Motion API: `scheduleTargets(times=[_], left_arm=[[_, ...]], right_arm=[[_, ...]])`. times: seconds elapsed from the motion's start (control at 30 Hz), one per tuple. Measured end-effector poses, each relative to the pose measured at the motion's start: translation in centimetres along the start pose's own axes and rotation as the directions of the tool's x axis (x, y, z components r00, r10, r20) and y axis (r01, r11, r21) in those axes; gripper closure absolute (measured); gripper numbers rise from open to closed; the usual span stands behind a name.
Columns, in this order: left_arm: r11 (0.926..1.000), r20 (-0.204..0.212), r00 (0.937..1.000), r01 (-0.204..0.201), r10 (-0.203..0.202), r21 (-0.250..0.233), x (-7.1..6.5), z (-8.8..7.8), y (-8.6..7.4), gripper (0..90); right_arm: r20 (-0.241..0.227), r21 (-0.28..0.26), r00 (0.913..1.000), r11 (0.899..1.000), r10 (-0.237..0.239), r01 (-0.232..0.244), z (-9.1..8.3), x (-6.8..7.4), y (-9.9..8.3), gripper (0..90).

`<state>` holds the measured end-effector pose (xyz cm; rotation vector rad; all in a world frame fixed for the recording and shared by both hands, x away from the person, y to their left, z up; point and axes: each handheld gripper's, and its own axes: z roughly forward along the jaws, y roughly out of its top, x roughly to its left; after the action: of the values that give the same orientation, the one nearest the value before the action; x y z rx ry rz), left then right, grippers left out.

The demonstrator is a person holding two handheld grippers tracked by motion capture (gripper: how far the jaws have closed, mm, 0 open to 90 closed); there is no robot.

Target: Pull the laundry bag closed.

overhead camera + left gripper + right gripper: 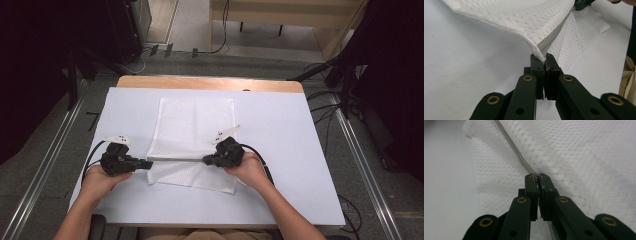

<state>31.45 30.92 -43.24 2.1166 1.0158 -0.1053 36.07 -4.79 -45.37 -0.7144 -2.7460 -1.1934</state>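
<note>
The work in hand looks like opening or closing the zipper of a white mesh bag (192, 127), which lies on the white table cover (280, 150) in the middle of the high view, its far part flat toward the upper centre and its near edge lifted just above the person's hands. The left gripper (148, 163), at lower left of centre in that view, has its jaws closed tight on the left end of the bag's zippered edge; in the left gripper view the grey zipper (554, 35) runs from the pinched corner up toward the upper right of the frame, where the right gripper (584, 3) is seen at the top edge. The right gripper (205, 160), just right of centre in the high view, is also clamped shut, and in the right gripper view its tips meet on the zipper line (516, 150), apparently on the slider or pull, though that part is too small to make out. Between the two the zipper is stretched taut and nearly level across the frame. Judging from this, the hold and tension are set, and the next move calls for the left gripper to anchor its end firmly while the right one draws steadily along the zipper line, keeping the pull straight so the mesh does not bunch or slip out of the jaws.
</note>
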Motion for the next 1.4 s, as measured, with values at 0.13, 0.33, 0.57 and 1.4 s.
scheduleTargets(times=[0.13, 0.33, 0.57, 1.4], left_arm=[[1.0000, -0.004, 1.0000, 0.004, -0.004, 0.002, -0.1, 0.1, 0.0, 88.9], [1.0000, -0.005, 1.0000, 0.007, -0.007, -0.002, 0.0, 0.0, 0.0, 88.9], [1.0000, -0.001, 1.0000, 0.002, -0.002, 0.001, 0.0, 0.0, 0.0, 88.9], [0.9999, -0.003, 0.9999, 0.015, -0.015, -0.003, 0.3, -0.3, -0.2, 88.9]], right_arm=[[0.005, 0.002, 1.0000, 1.000, 0.004, -0.004, -0.3, -0.1, -0.2, 88.5], [0.009, 0.000, 0.9999, 1.000, 0.010, -0.010, -0.6, -0.2, -0.6, 88.5], [0.009, -0.008, 0.9998, 1.000, 0.017, -0.017, -1.0, -0.4, -1.1, 88.6], [0.048, 0.006, 0.9968, 0.998, 0.064, -0.064, -3.1, -1.8, -3.1, 88.5]])
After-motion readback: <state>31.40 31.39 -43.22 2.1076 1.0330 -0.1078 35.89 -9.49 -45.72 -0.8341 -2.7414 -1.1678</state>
